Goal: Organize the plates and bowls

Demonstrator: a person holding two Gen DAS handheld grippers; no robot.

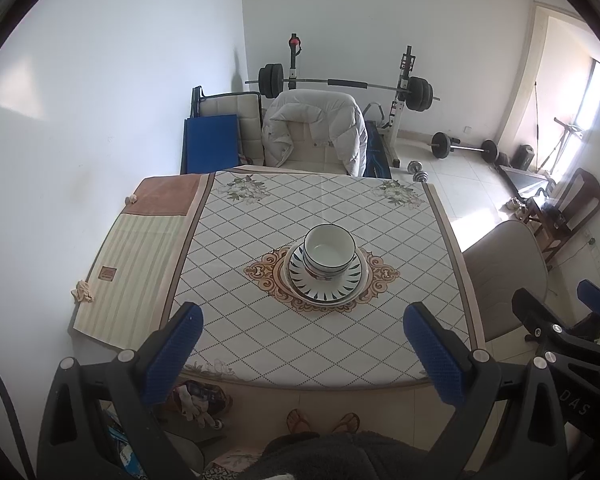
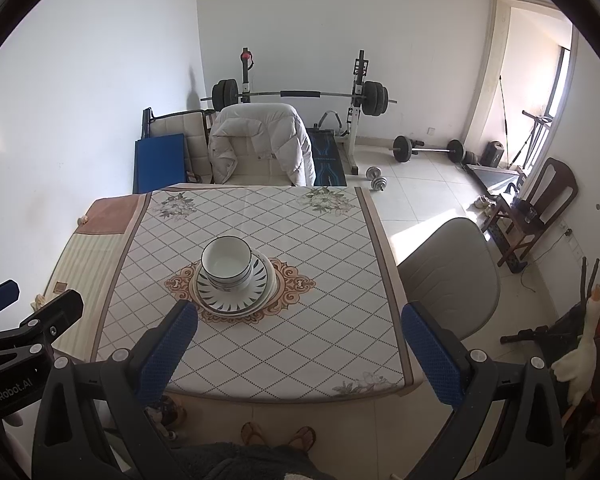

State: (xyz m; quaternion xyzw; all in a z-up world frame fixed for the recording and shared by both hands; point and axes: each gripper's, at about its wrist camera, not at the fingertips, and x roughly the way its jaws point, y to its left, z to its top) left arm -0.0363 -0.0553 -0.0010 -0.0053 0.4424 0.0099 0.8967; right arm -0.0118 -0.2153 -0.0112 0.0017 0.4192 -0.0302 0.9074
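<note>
A white bowl with dark rim bands (image 1: 329, 251) (image 2: 229, 264) sits stacked on patterned plates (image 1: 327, 282) (image 2: 236, 290) at the middle of the table (image 1: 260, 336) (image 2: 320, 340). My left gripper (image 1: 302, 344) is open and empty, held above the table's near edge, short of the stack. My right gripper (image 2: 300, 340) is open and empty, above the near edge and right of the stack. The right gripper also shows at the right edge of the left wrist view (image 1: 556, 312), and part of the left gripper shows at the left edge of the right wrist view.
A striped cloth (image 1: 132, 264) covers the table's left side. A chair with a white jacket (image 1: 316, 132) stands at the far side, a grey chair (image 1: 504, 276) on the right. Weights and a barbell rack (image 1: 404, 88) stand behind. My feet are under the near edge.
</note>
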